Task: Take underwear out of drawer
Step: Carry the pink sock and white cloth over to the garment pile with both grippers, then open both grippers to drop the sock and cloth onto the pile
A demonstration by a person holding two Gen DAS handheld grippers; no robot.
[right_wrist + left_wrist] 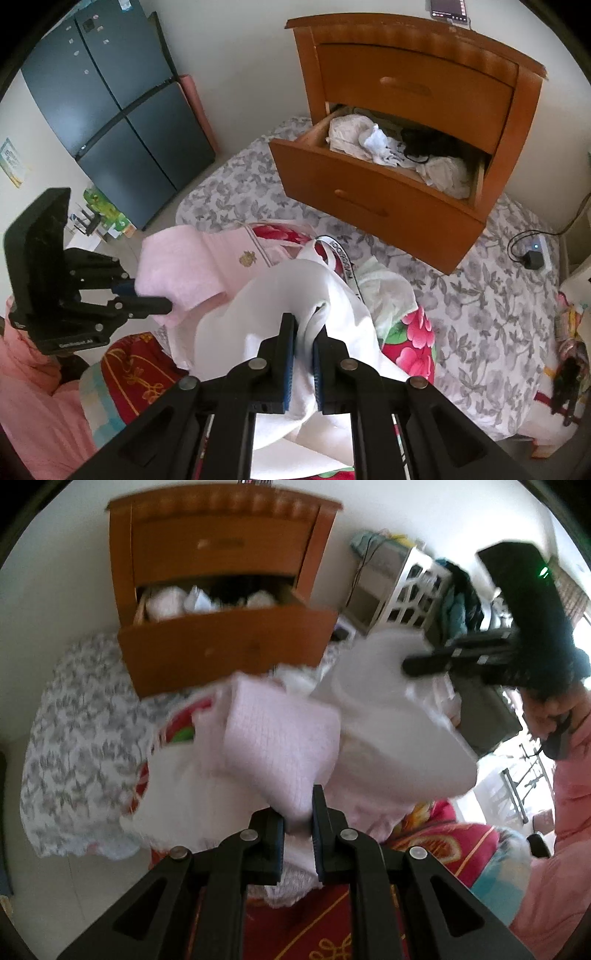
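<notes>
On the left, the left claw (298,821) is clamped on a pale pink, finely checked cotton garment (280,738), holding it clear above the bed, probably so it can be laid down there. To its right, the right claw (303,338) is clamped on a plain white cotton garment (295,295) that bunches and drapes below its fingers. Both pieces look like soft, folded underwear, already outside the drawer and hanging near each other over a small heap of other clothes (384,291). The heap lies on a red floral quilt (410,350), beside a grey leaf-patterned sheet (480,314) covering the bed. Farther back and to the right stands an orange-brown wooden bedside cabinet (413,85). Its lower drawer (369,199) is pulled open, and crumpled white and dark garments (373,142) are inside it, so more seems left to take out.
</notes>
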